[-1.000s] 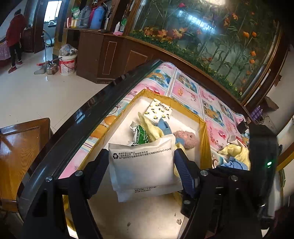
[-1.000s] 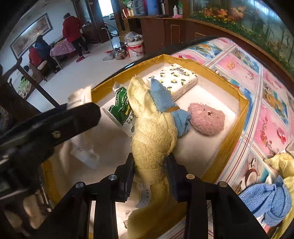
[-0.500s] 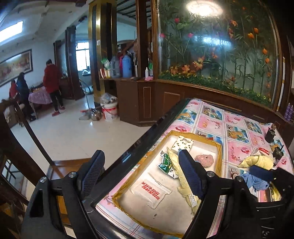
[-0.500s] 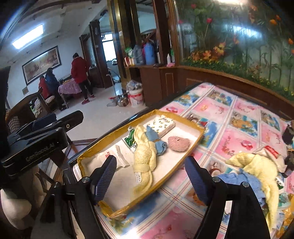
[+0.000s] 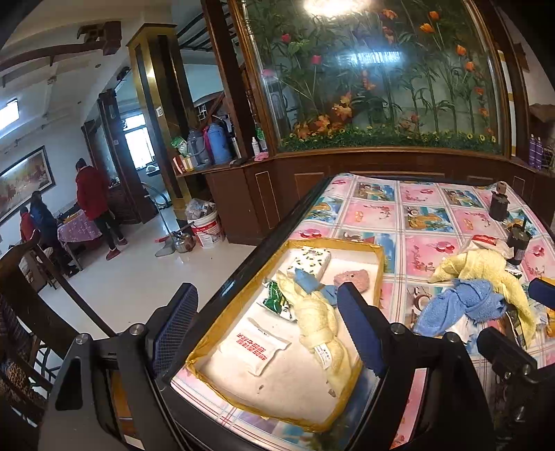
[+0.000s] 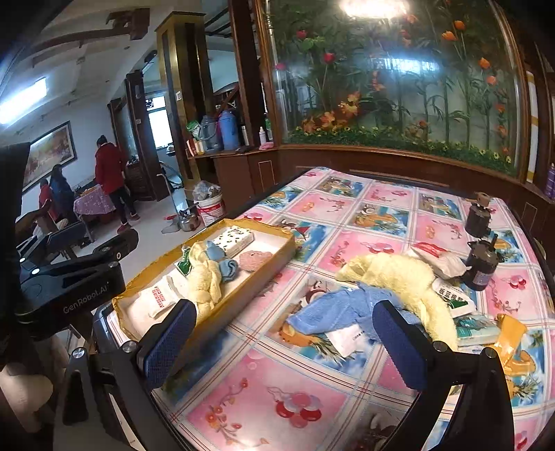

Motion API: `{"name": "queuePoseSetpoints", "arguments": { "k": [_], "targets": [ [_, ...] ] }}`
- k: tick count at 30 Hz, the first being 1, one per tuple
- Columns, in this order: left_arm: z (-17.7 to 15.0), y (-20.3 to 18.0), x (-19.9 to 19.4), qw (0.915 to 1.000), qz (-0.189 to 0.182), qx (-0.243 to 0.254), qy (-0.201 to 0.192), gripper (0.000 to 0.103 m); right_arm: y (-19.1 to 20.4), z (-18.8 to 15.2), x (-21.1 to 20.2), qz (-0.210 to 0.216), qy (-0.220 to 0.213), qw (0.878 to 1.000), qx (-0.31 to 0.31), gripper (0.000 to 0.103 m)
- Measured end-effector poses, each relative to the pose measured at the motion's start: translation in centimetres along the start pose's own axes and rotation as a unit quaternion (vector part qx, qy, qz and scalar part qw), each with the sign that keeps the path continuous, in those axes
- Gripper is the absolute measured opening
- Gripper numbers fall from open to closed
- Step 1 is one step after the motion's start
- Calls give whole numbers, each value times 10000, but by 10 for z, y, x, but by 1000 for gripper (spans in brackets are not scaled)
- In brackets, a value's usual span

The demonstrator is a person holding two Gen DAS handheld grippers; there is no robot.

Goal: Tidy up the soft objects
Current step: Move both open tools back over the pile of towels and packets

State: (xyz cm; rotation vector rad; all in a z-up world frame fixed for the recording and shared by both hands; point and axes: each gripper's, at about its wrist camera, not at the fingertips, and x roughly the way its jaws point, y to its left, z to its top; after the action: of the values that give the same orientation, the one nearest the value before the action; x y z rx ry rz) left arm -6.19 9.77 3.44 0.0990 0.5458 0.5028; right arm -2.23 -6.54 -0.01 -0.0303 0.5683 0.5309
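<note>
The left hand-held gripper (image 5: 267,328) hangs spread wide and empty above a yellow-rimmed tray (image 5: 380,267) holding a white pouch (image 5: 255,345), a yellow towel (image 5: 317,321) and what may be a pink plush (image 5: 352,277); another yellow towel (image 5: 482,265) lies on the surface (image 5: 426,217).

A flowered glass panel (image 6: 399,79) backs the room; a white bucket (image 5: 206,230) and kettle (image 5: 183,242) sit on the floor; two dark bottles (image 6: 478,215), perhaps jars, stand on the patterned tablecloth (image 6: 364,215).

Ceiling lamp (image 5: 326,5) glare on glass, fisheye-bent edges, dark corners
</note>
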Motion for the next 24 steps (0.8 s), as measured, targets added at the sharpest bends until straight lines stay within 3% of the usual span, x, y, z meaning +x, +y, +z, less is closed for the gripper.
{"name": "queuePoseSetpoints", "arguments": {
  "k": [10, 17, 24],
  "targets": [
    [-8, -27, 2, 9989, -241, 291, 267, 83, -33, -10, -7, -297, 12, 9989, 359, 103],
    [-8, -40, 9, 9980, -319, 401, 379, 83, -47, -12, -15, -645, -280, 9971, 298, 103],
    [-11, -52, 15, 9966, -434, 481, 504, 83, -84, -15, -15, -741, -138, 9945, 722, 103]
  ]
}}
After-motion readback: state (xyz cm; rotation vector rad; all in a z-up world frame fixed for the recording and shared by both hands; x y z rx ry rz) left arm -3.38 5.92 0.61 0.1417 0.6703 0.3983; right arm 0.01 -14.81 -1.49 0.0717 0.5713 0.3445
